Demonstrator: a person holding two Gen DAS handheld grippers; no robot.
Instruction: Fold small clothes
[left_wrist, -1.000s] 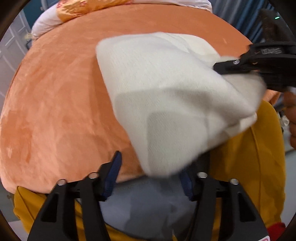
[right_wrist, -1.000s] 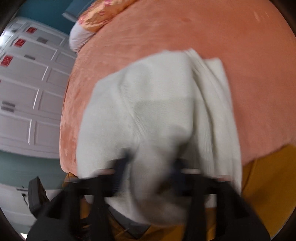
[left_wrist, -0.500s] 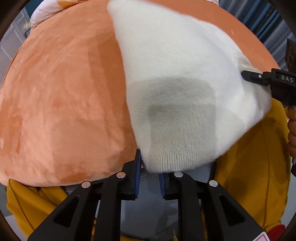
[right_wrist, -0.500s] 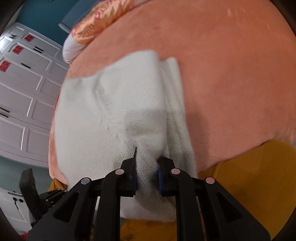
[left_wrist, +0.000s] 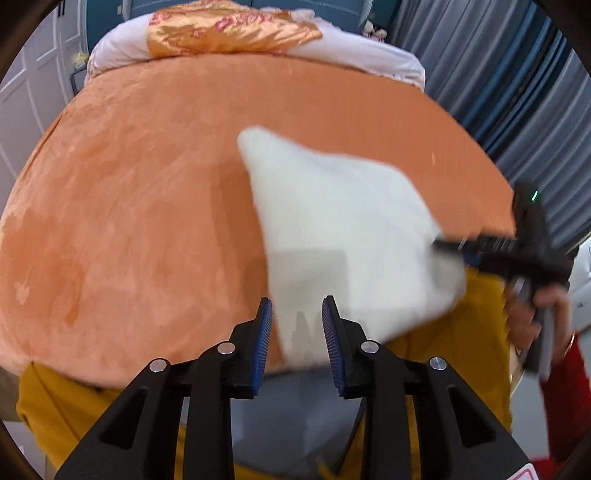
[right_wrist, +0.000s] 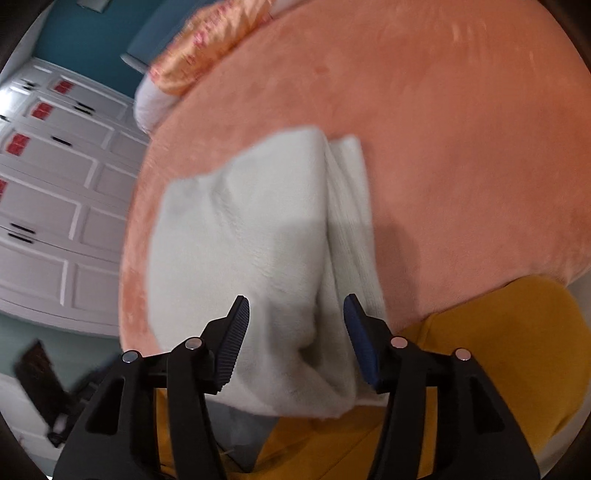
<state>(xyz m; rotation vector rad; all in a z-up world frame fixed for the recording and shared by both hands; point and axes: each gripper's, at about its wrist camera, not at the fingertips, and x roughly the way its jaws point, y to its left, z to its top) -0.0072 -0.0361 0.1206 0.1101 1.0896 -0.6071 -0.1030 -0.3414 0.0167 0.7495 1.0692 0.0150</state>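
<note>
A: Where do we have the white knit garment (left_wrist: 343, 236)?

B: It lies on the orange plush bedspread (left_wrist: 140, 206), near the edge closest to us, with its near end hanging over the mustard-yellow cover (right_wrist: 517, 332) below. From the right wrist view we see the garment (right_wrist: 240, 236) doubled over, a narrower ribbed strip running along its right side.

A: And our left gripper (left_wrist: 297, 332)?

B: Its jaws stand apart, blue pads on either side of the garment's near corner. The cloth sits between them, but we see a gap on both sides, so nothing is pinched.

A: Our right gripper (right_wrist: 295, 332)?

B: Apart as well, and wider. The garment's near fold bulges up between the fingers; whether a pad grazes the cloth we cannot tell through the blur. In the left wrist view our right gripper (left_wrist: 448, 247) comes in from the right, its tip at the garment's right edge, blurred.

A: What else is around us?

B: An orange-gold patterned pillow (left_wrist: 229, 33) on white bedding at the far end of the bed, blue-grey curtains (left_wrist: 517, 92) to the right, and white panelled wardrobe doors (right_wrist: 55, 184) to the left. A patch of grey cloth (left_wrist: 295, 406) shows beneath our left gripper, partly hidden by its black frame.
</note>
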